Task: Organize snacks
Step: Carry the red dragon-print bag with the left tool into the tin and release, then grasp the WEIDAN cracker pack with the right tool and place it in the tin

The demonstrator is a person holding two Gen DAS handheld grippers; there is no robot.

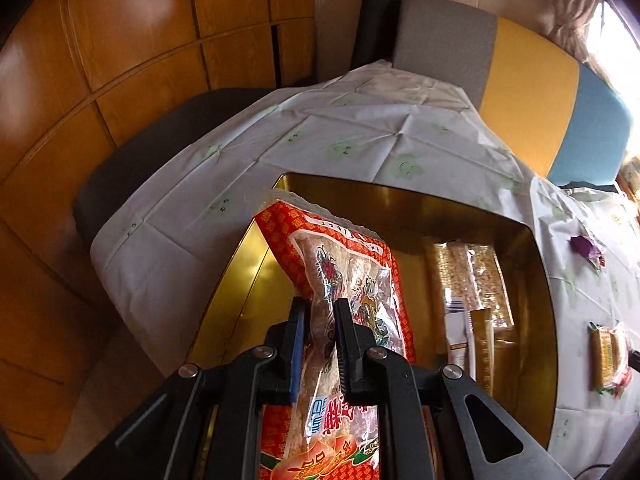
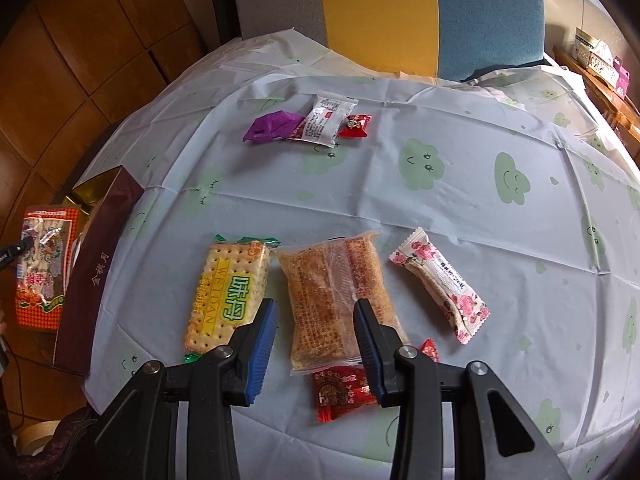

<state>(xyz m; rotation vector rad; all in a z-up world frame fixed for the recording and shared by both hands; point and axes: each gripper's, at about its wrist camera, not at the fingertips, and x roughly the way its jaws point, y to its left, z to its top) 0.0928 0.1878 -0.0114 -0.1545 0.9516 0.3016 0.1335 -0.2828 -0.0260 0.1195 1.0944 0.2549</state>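
The sorting looks barely begun: a couple of packets lie in the gold box [image 1: 536,280], while the left gripper [image 1: 320,316] fingers pinch a red rice-cake packet [image 1: 348,264], clear-windowed and crinkly, over it. The right gripper [image 2: 316,320], fingers spread, hovers over a sesame-brittle packet [image 2: 332,292] among others on the counter [image 2: 460,240].

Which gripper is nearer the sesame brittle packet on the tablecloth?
Right. The right gripper hangs open directly over the sesame brittle packet, a finger on each side. The left gripper is off at the gold box, shut on a red snack bag.
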